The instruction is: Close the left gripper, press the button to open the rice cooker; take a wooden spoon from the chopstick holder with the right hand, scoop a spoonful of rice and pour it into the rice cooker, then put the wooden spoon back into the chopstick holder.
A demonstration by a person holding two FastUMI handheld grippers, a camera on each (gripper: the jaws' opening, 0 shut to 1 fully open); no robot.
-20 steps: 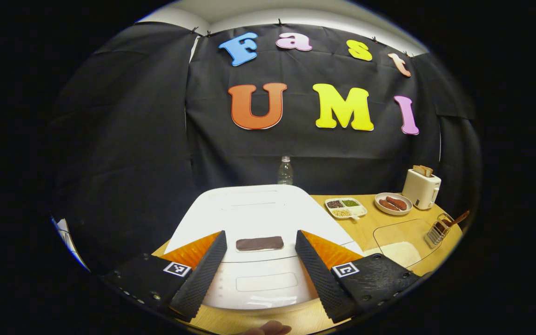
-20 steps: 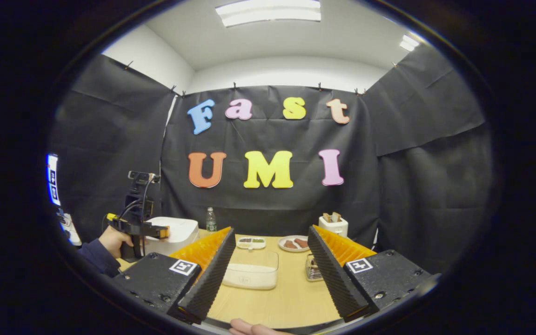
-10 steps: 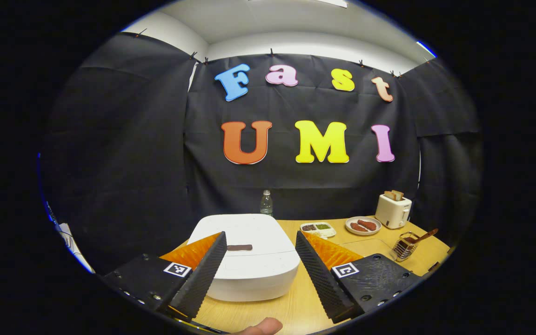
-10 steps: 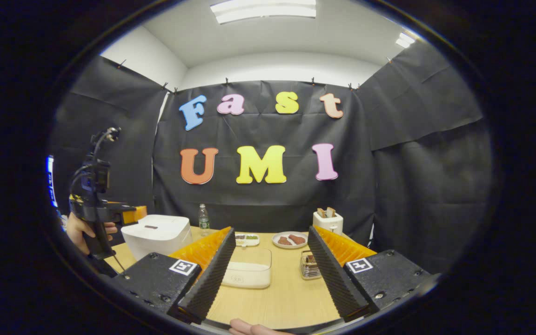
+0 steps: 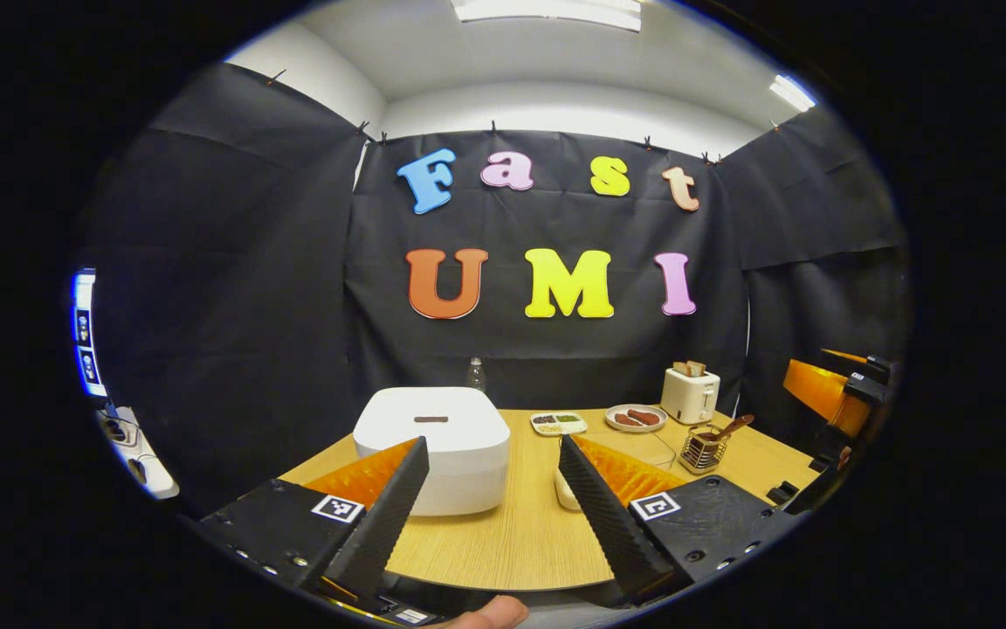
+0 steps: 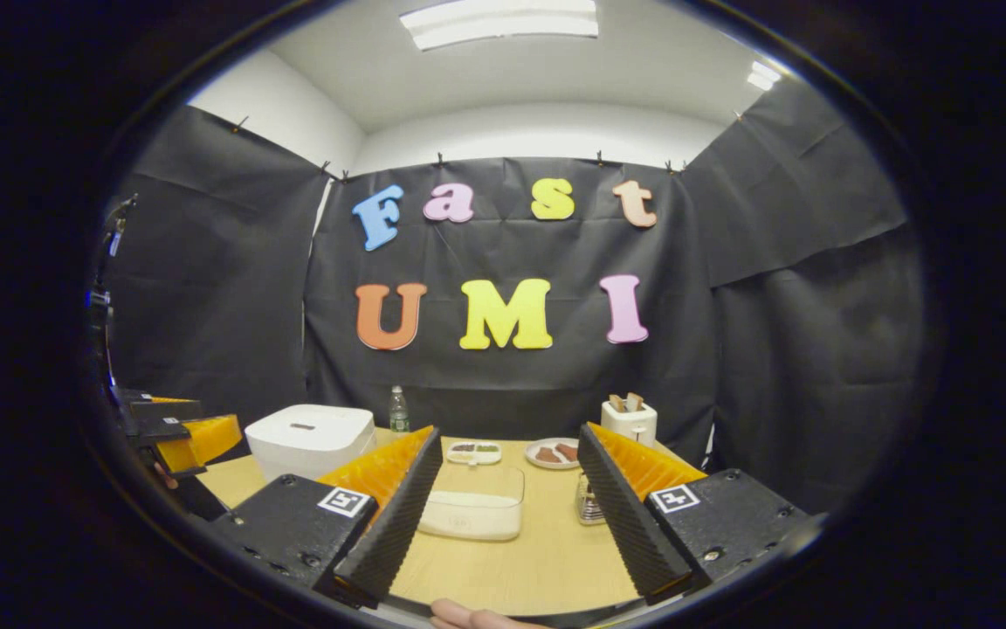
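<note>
The white rice cooker (image 5: 430,445) stands on the wooden table (image 5: 512,542) with its lid down and a dark button (image 5: 430,420) on top. My left gripper (image 5: 492,441) is open, held back near the table's front edge, well short of the cooker. At the right, a wooden spoon (image 5: 730,428) leans in the wire chopstick holder (image 5: 700,449). My right gripper (image 6: 509,430) is open and holds nothing. Ahead of it sits the clear rice container (image 6: 472,511), and the chopstick holder (image 6: 589,502) is half hidden by one finger. The left gripper (image 6: 184,437) shows at the left edge, beside the cooker (image 6: 306,437).
At the back of the table stand a water bottle (image 5: 474,374), a divided dish of grains (image 5: 558,423), a plate of sausages (image 5: 634,418) and a toaster (image 5: 688,393). The right gripper (image 5: 826,393) hangs off the table's right side. Black cloth walls close in the booth.
My left gripper has drawn back from just above the cooker's lid to the table's front edge. The lid stays down. The right gripper has hardly moved.
</note>
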